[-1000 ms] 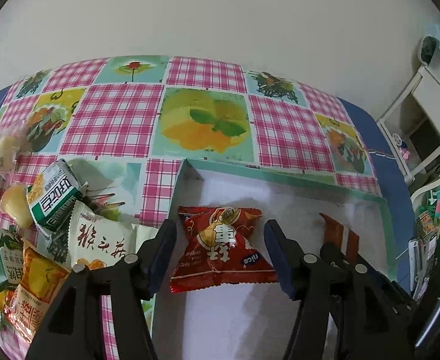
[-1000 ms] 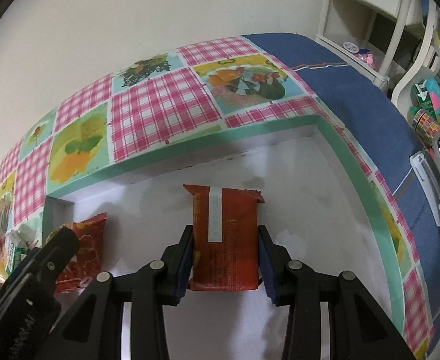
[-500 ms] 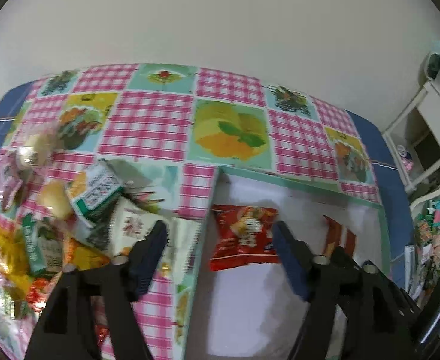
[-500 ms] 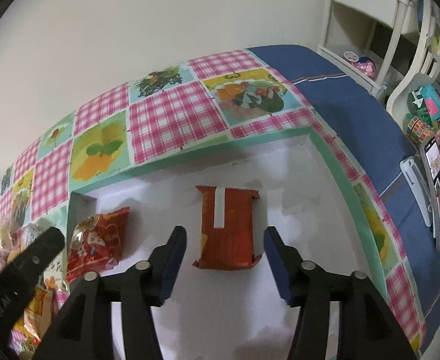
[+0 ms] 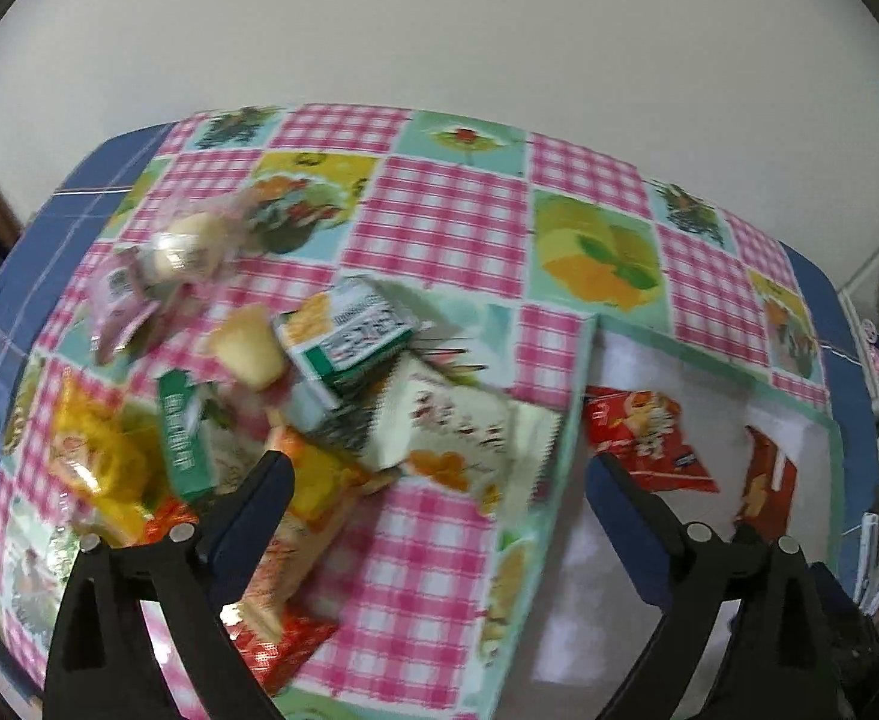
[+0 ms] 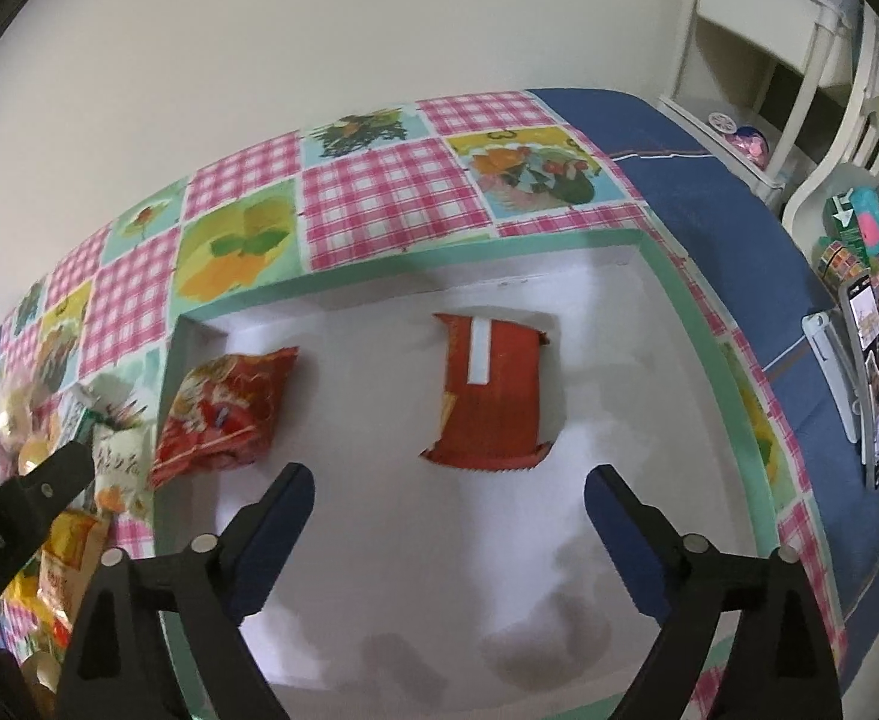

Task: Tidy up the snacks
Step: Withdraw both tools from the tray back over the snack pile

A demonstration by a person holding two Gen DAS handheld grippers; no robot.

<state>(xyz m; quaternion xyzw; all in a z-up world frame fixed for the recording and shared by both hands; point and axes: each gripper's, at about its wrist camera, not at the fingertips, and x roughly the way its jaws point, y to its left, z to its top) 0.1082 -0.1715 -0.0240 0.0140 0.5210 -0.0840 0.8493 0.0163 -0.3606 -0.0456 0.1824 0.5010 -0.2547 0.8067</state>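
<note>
White tray (image 6: 649,312) floor lies bare under both wide-open, empty grippers (image 5: 439,492) (image 6: 448,498).

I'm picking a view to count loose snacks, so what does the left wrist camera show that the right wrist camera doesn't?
Left only: most of the loose snack pile on the tablecloth, including a green-and-white carton, between its open fingers.

Right only: the whole white box floor and a white shelf unit.

Both: two red packets in the box, one crinkled, one flat.
</note>
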